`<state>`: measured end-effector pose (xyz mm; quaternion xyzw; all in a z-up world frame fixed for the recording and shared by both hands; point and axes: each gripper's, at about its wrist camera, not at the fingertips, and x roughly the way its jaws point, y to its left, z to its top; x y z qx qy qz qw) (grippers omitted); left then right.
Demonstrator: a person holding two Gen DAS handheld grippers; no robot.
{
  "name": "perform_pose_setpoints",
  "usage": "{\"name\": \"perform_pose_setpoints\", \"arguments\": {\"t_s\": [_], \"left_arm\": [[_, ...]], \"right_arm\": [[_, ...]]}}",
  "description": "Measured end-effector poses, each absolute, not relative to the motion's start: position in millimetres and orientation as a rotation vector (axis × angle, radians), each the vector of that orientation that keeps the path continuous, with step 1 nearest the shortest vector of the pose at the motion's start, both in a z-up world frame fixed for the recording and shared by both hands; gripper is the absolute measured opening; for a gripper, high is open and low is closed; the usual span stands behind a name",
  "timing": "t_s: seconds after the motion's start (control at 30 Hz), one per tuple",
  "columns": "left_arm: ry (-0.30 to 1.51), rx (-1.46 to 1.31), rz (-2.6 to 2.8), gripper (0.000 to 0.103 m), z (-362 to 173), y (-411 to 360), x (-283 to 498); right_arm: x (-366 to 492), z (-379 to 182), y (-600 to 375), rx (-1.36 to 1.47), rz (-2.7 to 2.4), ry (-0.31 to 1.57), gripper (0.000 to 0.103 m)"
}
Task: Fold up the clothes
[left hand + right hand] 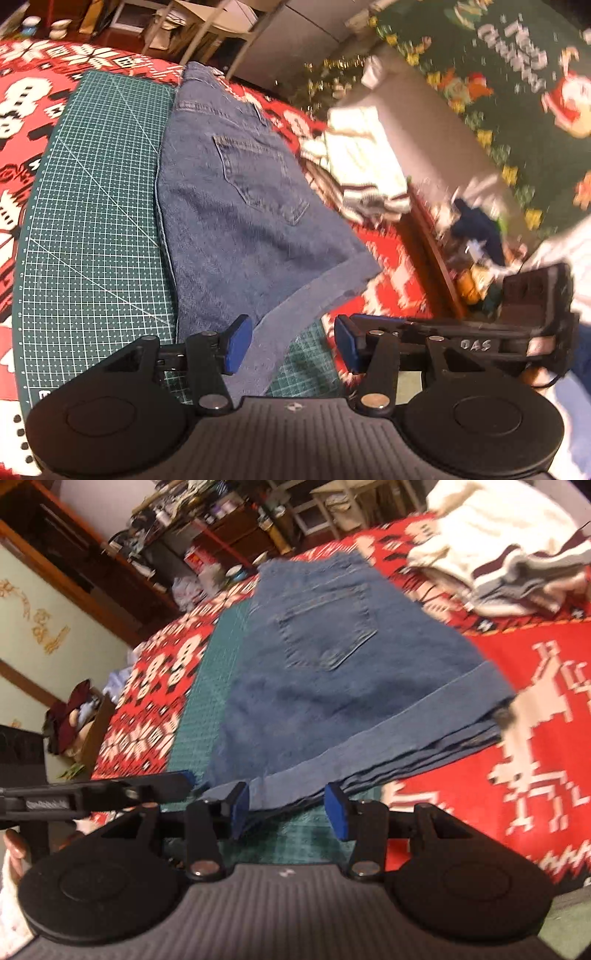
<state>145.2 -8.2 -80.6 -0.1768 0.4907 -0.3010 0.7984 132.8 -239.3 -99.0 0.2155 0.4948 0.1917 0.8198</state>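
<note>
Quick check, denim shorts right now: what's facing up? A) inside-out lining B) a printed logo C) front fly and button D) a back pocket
D: a stitched back pocket shows on the upper face of the denim shorts, which lie partly on the green cutting mat, with both grippers open near the cuffed hem.

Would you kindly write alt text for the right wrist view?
Folded denim shorts, back pocket up, lie on a green cutting mat over a red patterned tablecloth. The open right gripper faces the cuffed hem; folded pale clothes sit behind.
</note>
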Motion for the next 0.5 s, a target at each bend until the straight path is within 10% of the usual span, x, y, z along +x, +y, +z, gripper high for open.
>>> {"name": "perform_pose_setpoints", "arguments": {"t_s": [0.5], "left_arm": [[1.182, -0.411, -0.322, 0.048, -91, 32, 135]], "right_arm": [[122, -104, -155, 0.038, 0.533, 1.062, 0.04]]}}
